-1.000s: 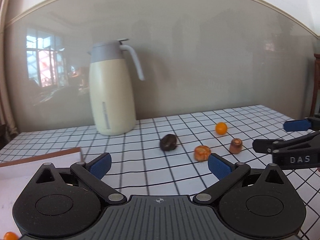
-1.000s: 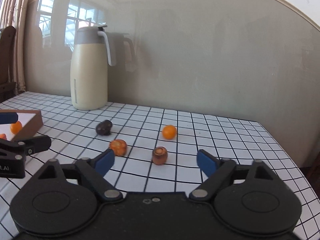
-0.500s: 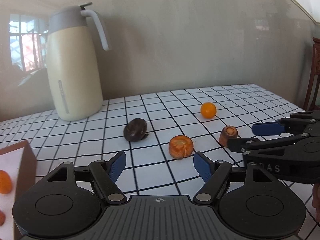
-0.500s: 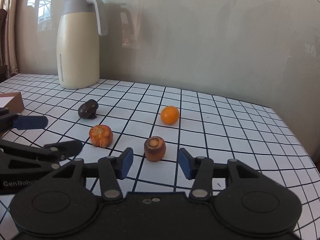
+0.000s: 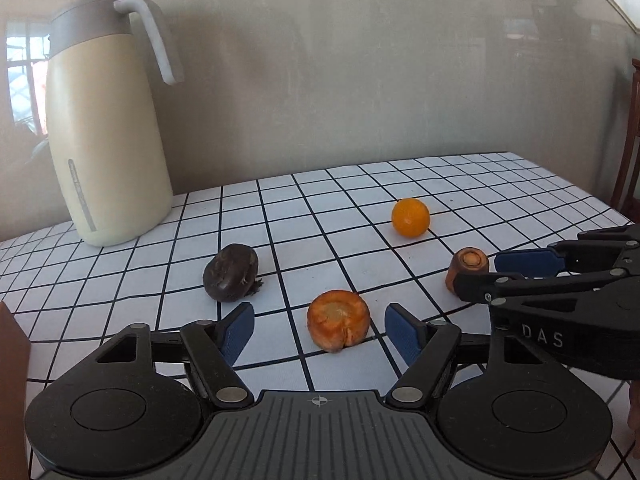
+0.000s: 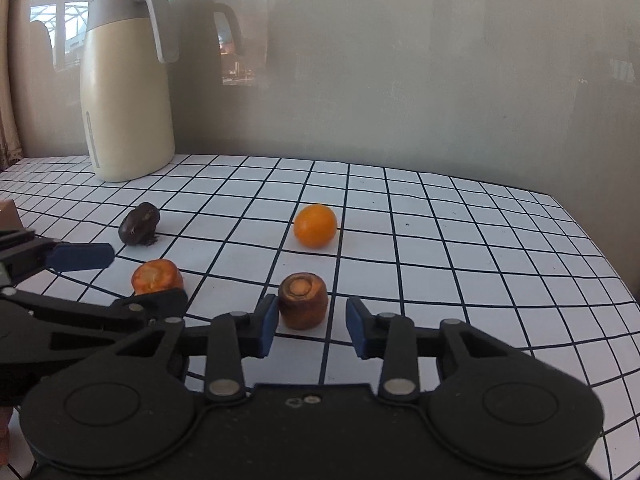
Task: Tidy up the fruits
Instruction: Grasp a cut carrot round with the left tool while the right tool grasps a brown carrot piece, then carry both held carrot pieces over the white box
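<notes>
On the white tabletop (image 5: 500, 184) with its black grid lie 4 small pieces of produce. The left gripper (image 5: 320, 328) sits low over the cloth with its 2 blue-padded fingers (image 5: 236, 328) on either side of a bright orange carrot chunk (image 5: 339, 325), cut face turned upward. Its jaws have just been closing, yet a clear gap shows between each pad and the chunk, so nothing is gripped.

The right gripper (image 6: 312, 324) is set the same way around a darker, brownish carrot stub (image 6: 303, 301) that stands on end. Its jaws have also just been closing and now stand narrow. The left pad looks to be at the stub's side, though from this angle contact cannot be confirmed, and the right pad is plainly clear of it. The stub rests on the tabletop.

Beyond both grippers, a round orange fruit, perhaps a small tangerine (image 6: 315, 225), sits alone near the middle of the cloth. A dark brown, wrinkled fruit (image 5: 230, 266) lies to the left of the orange chunk, toward a cream insulated jug (image 5: 106, 136) with a grey lid that stands upright at the back by the wall. The corner of a brown box (image 5: 12, 356) shows at the left edge of the left wrist view.
</notes>
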`<state>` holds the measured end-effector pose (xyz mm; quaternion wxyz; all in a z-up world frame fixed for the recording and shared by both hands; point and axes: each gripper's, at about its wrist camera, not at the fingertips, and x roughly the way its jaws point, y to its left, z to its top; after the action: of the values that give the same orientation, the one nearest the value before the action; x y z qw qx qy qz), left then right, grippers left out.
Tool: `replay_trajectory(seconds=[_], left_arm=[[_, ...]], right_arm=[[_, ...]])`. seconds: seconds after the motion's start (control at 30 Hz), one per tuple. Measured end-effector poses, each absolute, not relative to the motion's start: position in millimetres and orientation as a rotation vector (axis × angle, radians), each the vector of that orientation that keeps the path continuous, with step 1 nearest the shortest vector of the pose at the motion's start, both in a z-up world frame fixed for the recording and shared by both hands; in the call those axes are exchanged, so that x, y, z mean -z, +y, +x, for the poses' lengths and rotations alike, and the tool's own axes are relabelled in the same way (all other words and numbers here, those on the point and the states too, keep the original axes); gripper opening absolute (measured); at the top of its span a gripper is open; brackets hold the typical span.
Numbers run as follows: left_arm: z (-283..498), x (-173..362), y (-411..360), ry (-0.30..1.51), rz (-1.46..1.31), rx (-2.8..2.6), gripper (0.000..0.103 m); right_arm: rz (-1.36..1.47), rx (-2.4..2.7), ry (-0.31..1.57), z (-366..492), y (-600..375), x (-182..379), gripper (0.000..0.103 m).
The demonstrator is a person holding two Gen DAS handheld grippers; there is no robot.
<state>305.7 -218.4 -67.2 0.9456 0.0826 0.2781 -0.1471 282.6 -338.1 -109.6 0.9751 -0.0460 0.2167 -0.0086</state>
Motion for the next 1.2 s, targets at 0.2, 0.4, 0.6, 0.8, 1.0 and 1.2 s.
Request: replay_trajectory(seconds=[0.2, 0.4, 0.6, 0.8, 1.0, 1.2], left_arm=[[310.7, 69.3, -223.4, 0.584, 0.179, 0.29, 0.06], [310.8, 70.8, -228.2, 0.594, 0.202, 0.306, 0.037], [302.2, 67.8, -231.9, 0.564, 0.212, 0.312, 0.036], [282.4, 55.8, -225.2, 0.541, 0.202, 0.326, 0.036], [245.8, 24.1, -200.8, 0.465, 0.195, 0.331, 0.036], [201.8, 4.6, -158.3, 0.41, 0.164, 0.283, 0.036]], right_arm=[[-0.079, 0.013, 0.425, 286.1, -339.4, 109.8, 0.027], [-0.074, 0.003, 0.421, 285.2, -338.9, 108.7, 0.019], [-0.073, 0.017, 0.402, 278.4, -339.2, 102.5, 0.019], [-0.06, 0.039, 0.338, 254.0, -343.5, 84.4, 0.019], [-0.035, 0.04, 0.269, 218.6, -338.4, 62.7, 0.019], [-0.037, 0.027, 0.247, 187.4, -321.2, 60.9, 0.019]])
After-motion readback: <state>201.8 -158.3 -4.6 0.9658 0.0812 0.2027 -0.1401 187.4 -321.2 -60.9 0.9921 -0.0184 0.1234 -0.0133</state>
